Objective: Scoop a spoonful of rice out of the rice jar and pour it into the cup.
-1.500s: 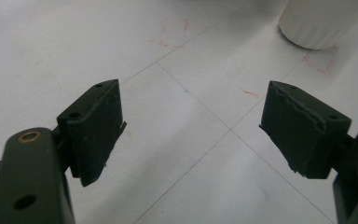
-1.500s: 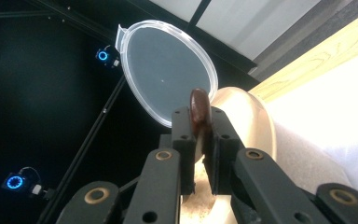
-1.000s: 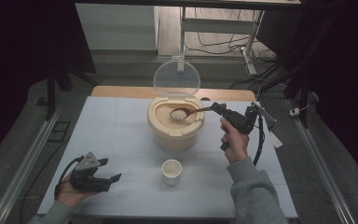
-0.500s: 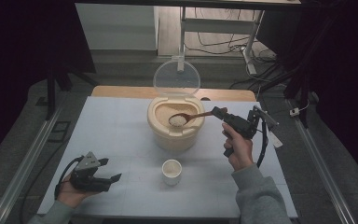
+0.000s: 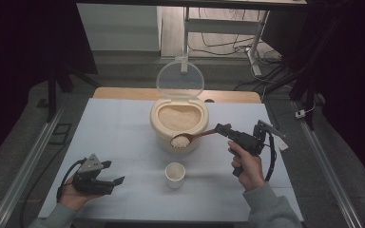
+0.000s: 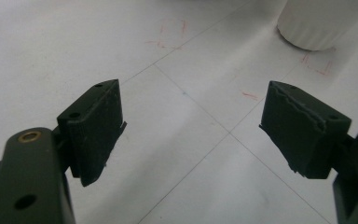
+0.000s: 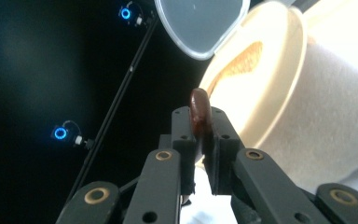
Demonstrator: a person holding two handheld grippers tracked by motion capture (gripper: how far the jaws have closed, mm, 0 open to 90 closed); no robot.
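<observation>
One scoop loaded, transfer approx halfway

R gripper [image 5: 224,129] clamped on wooden spoon [image 5: 192,137], rice in bowl of spoon, now over front rim of rice container [image 5: 158,124]; I judge tipping into cup [image 5: 175,174] on table [image 5: 119,123] is left. L gripper [image 5: 105,173] idle, jaws wide, empty. No legible writing, just red marks by cup

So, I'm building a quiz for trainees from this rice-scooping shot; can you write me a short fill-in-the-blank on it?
1. The right hand-held gripper is shut on the handle of a wooden ____.
2. The spoon carries a load of ____.
3. The small white cup stands on the table, nearer the person than the rice ____.
4. The left hand-held gripper has its jaws ____.

Missing words: spoon; rice; container; open
</observation>
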